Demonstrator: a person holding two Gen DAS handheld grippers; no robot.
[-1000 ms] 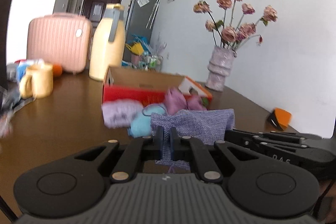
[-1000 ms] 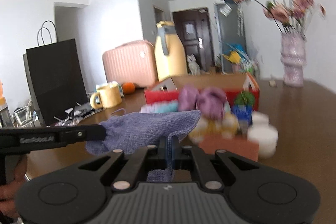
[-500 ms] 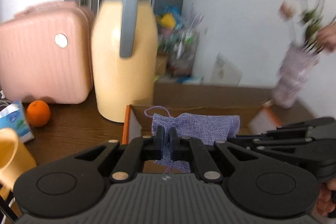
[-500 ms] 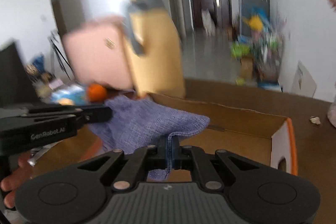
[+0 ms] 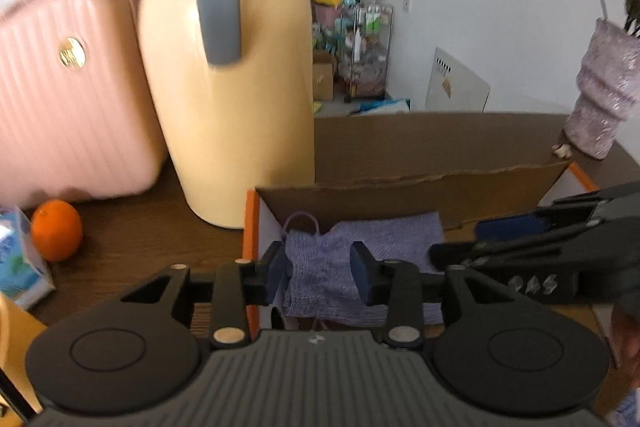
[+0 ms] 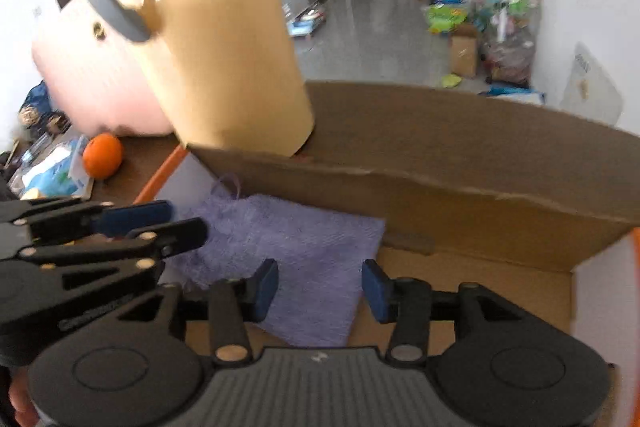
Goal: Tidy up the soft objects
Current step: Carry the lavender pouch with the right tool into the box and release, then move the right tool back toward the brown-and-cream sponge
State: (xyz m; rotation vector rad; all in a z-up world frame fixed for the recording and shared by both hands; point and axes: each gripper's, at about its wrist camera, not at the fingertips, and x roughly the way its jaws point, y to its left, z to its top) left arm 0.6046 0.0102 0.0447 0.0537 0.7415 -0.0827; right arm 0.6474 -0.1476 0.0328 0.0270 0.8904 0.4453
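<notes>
A purple knitted cloth (image 5: 360,239) lies flat on the floor of an open cardboard box (image 5: 400,183) with an orange rim. My left gripper (image 5: 318,273) hangs over the cloth's left end. Its jaws are opening, the cloth shows between the pads, and they do not press on it. My right gripper (image 6: 320,289) is over the cloth (image 6: 296,247) inside the box (image 6: 440,195). Its jaws are opening too and stand apart above the fabric. Each gripper shows in the other's view: the right gripper (image 5: 520,251) and the left gripper (image 6: 120,227).
A tall yellow jug (image 5: 228,67) with a grey handle stands just behind the box's left corner, with a pink suitcase (image 5: 68,87) beside it. An orange (image 5: 56,229) and a blue-white carton (image 5: 16,267) lie on the brown table at left. A purple vase (image 5: 604,99) stands far right.
Both grippers carried the stretched cloth forward, from in front of the box to over its inside. Their jaws, shut on the cloth before, have parted, and the cloth now lies in the box.
</notes>
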